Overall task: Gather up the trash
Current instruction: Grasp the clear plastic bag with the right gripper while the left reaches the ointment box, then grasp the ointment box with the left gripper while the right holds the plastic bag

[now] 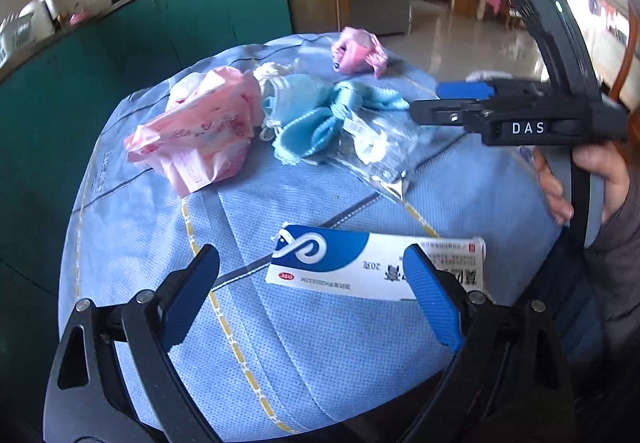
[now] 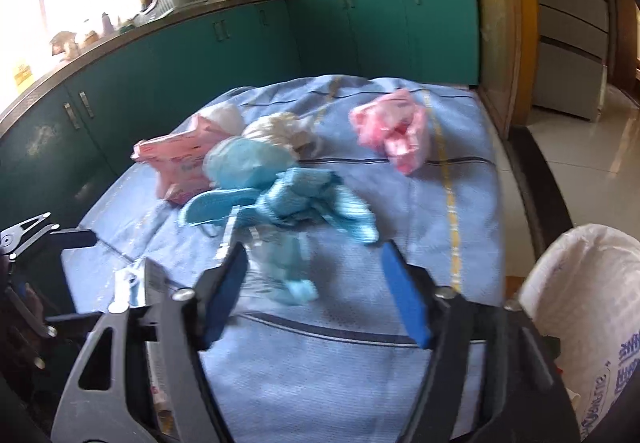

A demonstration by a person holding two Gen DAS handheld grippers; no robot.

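Several loose items on the blue-clothed tabletop (image 1: 304,375): flat blue-and-white cardboard box (image 1: 352,263) between our left gripper (image 1: 316,283)'s spread fingers, untouched; crumpled pink wrappers (image 1: 200,135) beyond. Right gripper (image 2: 316,291), fingers spread and empty over the clear plastic bag (image 2: 276,267). We judge the flat box may slide from a shallow pinch, and the thin bag may drag neighbouring trash.

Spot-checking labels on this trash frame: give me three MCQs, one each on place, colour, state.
1. Where is the box?
A. Before the left gripper
B. On the counter
C. In the bag

2. What colour is the tablecloth?
A. Green
B. Blue
C. White

3. How is the right gripper?
A. Shut on a wrapper
B. Shut, empty
C. Open, empty

Answers: 1 A, the box lies on the cloth at its open fingertips. 2 B, blue cloth in both views. 3 C, its pads stand apart, pressing on nothing.
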